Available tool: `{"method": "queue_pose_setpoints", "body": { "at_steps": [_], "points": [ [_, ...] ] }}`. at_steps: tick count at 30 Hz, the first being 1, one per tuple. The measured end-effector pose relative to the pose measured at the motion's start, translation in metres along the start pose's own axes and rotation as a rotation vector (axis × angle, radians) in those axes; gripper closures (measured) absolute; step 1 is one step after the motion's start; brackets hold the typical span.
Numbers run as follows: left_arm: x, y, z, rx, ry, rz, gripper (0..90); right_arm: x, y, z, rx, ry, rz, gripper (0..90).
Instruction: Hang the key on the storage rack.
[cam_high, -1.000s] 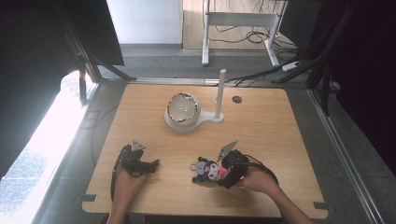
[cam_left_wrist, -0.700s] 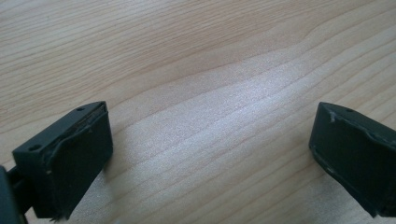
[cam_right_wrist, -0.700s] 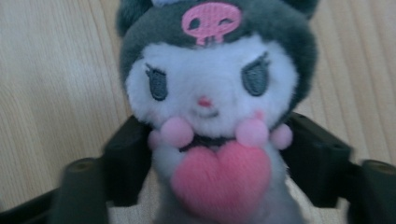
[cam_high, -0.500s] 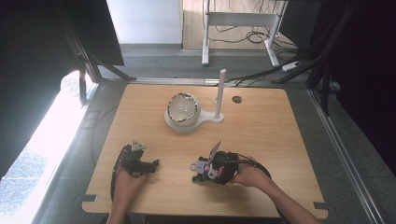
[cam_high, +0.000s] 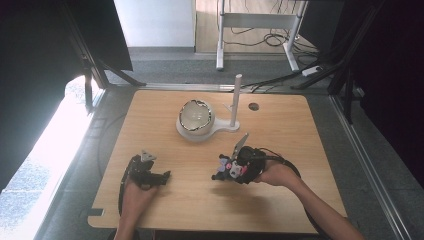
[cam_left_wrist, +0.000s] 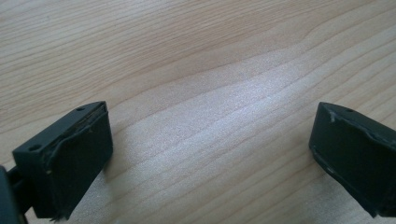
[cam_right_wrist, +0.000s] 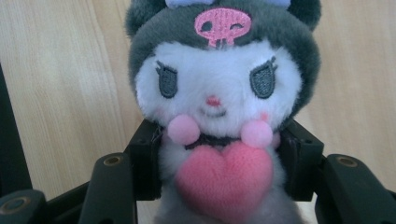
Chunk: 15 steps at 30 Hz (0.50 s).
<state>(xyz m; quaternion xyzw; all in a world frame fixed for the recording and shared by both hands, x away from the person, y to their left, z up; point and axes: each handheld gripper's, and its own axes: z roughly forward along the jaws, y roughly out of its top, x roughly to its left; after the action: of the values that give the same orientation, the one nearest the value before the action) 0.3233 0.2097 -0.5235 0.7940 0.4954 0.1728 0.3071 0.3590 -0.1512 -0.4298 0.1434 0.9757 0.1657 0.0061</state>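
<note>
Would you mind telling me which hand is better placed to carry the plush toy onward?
Right: the right gripper is shut on the plush toy. The left gripper is open over the bare table.

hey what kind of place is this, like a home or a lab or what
Probably a lab or recording workspace: a bare wooden table between dark screens, cables across the floor, and hand-held grippers, one clamped on a plush toy.

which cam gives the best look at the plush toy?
Right gripper view: the plush toy sits close up and face-on, with the right gripper fingers pressed on its body. In the high view it's a small dark-and-pink shape at that gripper. Left gripper view looks at bare table.
</note>
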Motion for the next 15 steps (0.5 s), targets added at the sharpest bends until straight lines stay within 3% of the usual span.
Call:
{"method": "queue_pose_setpoints", "body": {
  "at_steps": [11, 15],
  "points": [
    [0.000, 0.000, 0.000, -0.002, 0.001, 0.001, 0.0, -0.027, -0.002, -0.030, -0.032, -0.024, 0.037, 43.2],
    [0.000, 0.000, 0.000, -0.003, 0.001, 0.001, 0.0, -0.041, -0.003, -0.047, -0.049, -0.034, 0.076, 43.2]
  ]
}}
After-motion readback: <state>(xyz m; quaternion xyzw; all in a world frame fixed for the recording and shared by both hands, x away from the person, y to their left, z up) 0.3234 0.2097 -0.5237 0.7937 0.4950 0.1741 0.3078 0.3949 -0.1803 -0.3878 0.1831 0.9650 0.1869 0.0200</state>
